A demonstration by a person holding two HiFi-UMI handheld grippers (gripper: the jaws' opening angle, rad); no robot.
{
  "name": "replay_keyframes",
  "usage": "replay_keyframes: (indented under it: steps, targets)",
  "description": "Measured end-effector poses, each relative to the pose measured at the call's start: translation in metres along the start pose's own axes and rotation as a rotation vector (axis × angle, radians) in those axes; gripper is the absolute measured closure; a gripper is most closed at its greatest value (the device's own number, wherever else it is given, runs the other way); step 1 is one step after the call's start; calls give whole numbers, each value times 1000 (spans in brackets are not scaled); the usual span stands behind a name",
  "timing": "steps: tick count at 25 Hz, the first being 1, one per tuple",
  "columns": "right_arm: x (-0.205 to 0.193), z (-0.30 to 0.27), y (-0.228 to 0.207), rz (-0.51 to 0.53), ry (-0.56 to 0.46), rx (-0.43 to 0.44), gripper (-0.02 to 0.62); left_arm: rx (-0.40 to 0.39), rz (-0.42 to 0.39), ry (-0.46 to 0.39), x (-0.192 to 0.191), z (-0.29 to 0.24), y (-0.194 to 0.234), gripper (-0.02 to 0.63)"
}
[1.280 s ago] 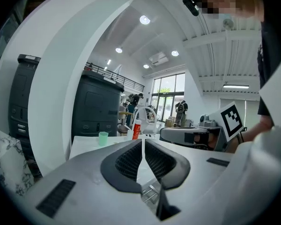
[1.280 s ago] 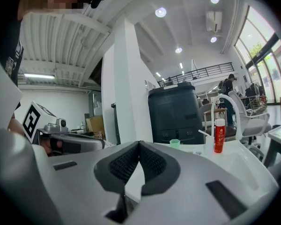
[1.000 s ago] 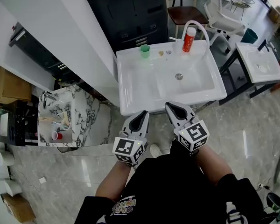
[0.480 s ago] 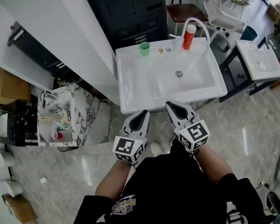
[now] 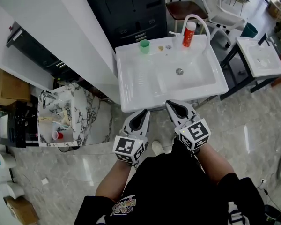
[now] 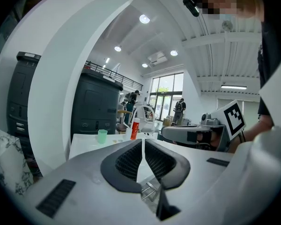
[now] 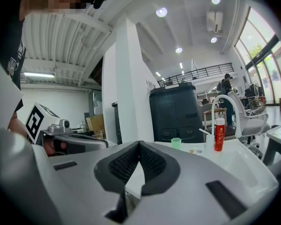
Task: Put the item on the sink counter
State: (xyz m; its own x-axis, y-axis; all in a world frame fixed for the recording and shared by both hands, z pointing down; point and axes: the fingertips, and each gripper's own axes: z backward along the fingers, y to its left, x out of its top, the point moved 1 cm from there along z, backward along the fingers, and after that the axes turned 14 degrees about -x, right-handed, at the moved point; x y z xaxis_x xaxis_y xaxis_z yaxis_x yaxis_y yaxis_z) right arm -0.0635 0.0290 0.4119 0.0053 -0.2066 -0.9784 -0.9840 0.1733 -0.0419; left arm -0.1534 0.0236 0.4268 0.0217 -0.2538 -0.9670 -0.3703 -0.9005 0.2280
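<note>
Left tongs (image 5: 143, 112) and right tongs (image 5: 171, 105) both closed, empty, near the sink (image 5: 131, 108) front rim. Red bottle (image 5: 189, 34) and green cup (image 5: 144, 46) on its back edge.

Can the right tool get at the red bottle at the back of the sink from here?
Probably yes: only the open sink lies between the right tool and the bottle. The tool is shut, though, and the faucet curves close around the bottle.

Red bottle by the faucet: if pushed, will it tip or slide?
The red bottle stands tall and narrow, so a push near its white cap would probably tip it. The glossy sink ledge looks smooth, so a low push may slide it instead.
</note>
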Motion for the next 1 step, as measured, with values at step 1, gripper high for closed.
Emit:
replay_keyframes:
  steps: [1]
  targets:
    - [0, 0, 1, 1, -1, 1, 541, 0, 0, -1, 0, 0, 0, 584]
